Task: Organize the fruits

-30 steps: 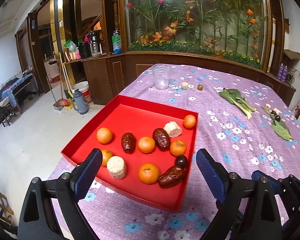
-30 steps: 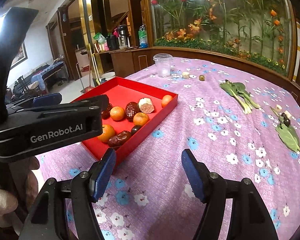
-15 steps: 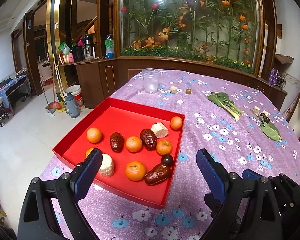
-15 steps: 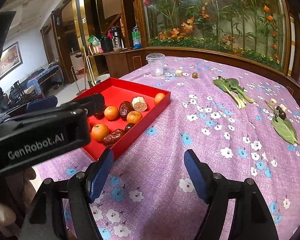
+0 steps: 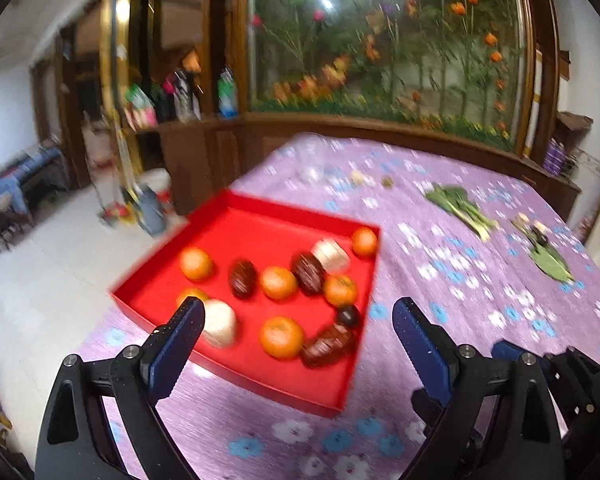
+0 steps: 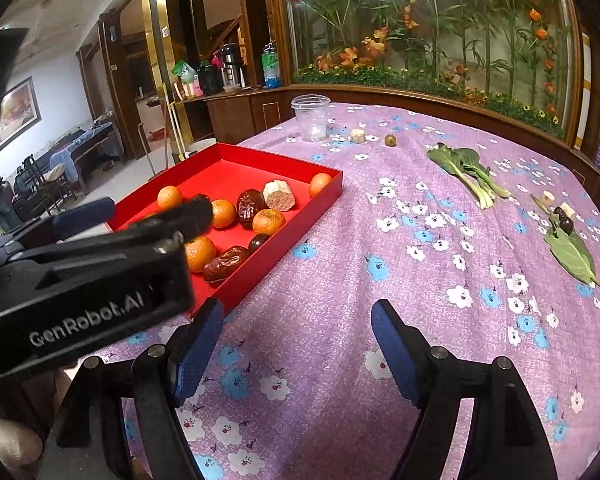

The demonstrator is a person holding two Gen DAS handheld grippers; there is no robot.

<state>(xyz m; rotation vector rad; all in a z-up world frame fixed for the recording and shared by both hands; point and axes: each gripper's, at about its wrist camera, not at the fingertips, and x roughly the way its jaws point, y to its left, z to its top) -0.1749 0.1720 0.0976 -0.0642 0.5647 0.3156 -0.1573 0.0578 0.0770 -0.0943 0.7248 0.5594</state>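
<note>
One "GenRobot.AI" label (image 6: 86, 322), left hand-held gripper (image 6: 148, 220)

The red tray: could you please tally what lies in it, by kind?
Oranges: 6
Brown dates: 3
Pale cut chunks: 2
Small dark round fruit: 1
Total: 12

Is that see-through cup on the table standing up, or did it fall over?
Standing up. The clear plastic cup sits upright on the purple tablecloth, its open rim facing up, beyond the red tray.
</note>
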